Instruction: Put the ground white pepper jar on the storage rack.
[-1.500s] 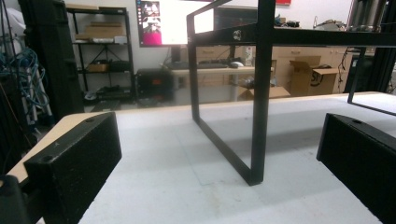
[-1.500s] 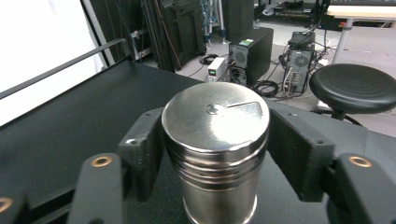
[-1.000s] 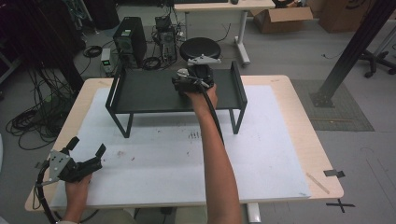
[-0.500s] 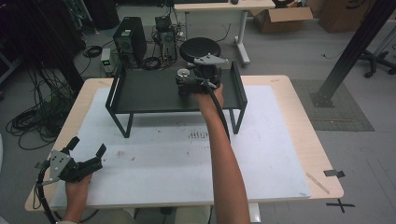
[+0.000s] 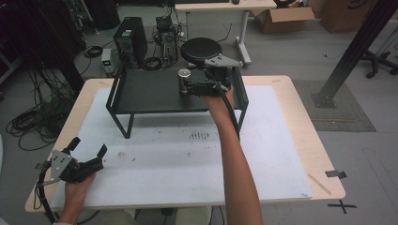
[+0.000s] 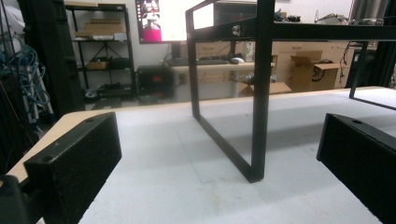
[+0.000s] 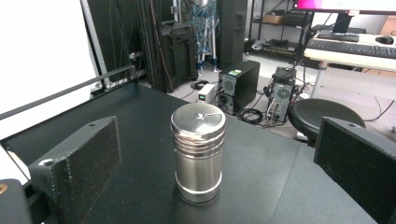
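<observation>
High view: we see the steel canister (image 5: 184,75) upright on the black shelf (image 5: 150,91), far-center of the surface (image 5: 197,159). Right gripper (image 5: 187,87) sits just right of it, jaws just opened wide, not touching. Left gripper (image 5: 87,150) near-left, jaws apart, empty.

Left gripper view: shelf leg (image 6: 259,93) stands ahead.

Right gripper view: canister (image 7: 198,151) between spread jaws, long axis vertical, lid up; stool (image 7: 322,114) beyond.

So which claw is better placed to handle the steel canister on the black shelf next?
The right claw: it sits open at the steel canister on the black shelf. The left claw rests at the table's near corner.
</observation>
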